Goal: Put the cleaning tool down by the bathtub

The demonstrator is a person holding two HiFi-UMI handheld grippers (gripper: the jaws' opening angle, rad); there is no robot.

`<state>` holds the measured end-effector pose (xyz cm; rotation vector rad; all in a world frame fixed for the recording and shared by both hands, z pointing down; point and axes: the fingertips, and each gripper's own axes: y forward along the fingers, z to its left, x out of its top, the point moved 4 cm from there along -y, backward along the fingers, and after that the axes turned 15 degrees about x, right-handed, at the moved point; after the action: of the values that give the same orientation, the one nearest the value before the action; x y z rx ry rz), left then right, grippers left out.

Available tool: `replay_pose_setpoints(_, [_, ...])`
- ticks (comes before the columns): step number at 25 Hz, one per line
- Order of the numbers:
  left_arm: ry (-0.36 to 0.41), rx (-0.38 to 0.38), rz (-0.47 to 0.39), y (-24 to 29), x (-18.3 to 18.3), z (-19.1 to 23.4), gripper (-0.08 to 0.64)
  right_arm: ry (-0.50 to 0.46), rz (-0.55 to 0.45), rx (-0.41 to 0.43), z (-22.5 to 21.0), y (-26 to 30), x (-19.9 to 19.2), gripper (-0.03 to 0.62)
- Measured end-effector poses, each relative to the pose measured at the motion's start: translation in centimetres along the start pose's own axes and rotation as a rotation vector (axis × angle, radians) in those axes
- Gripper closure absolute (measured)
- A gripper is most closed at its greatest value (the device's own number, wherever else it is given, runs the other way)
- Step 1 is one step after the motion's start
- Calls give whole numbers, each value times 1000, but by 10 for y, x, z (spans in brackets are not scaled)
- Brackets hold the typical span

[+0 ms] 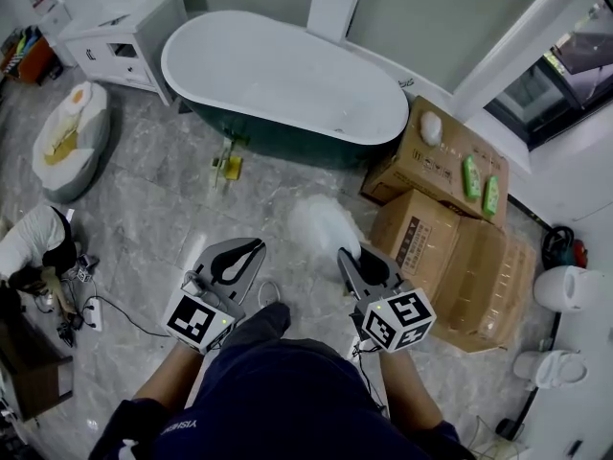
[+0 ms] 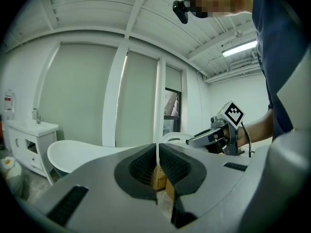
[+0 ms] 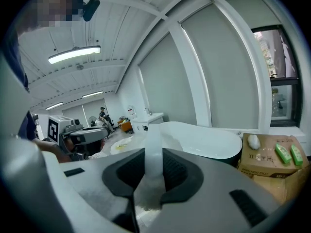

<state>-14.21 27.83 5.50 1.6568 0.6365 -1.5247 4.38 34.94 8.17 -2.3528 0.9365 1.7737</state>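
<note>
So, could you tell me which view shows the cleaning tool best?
The head view: the cleaning tool shows its fluffy white head, ahead of the right hand-held gripper. The right gripper view shows only its white handle clamped between the jaws; the left gripper view does not clearly show it.

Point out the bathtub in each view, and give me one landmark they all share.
Head view: bathtub top centre.
Left gripper view: bathtub lower left.
Right gripper view: bathtub right of centre.
Shared landmark: white vanity beside one end of it.
</note>
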Motion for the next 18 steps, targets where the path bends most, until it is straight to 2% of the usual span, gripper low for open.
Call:
replay_pose_setpoints(10, [32,-26,-2,33,10,48,517,1,-4,-11,-16,42,25,505])
replay_pose_setpoints(18, [-3,-7,6,49,10,63,517,17,2,-5,-30,61,29,505])
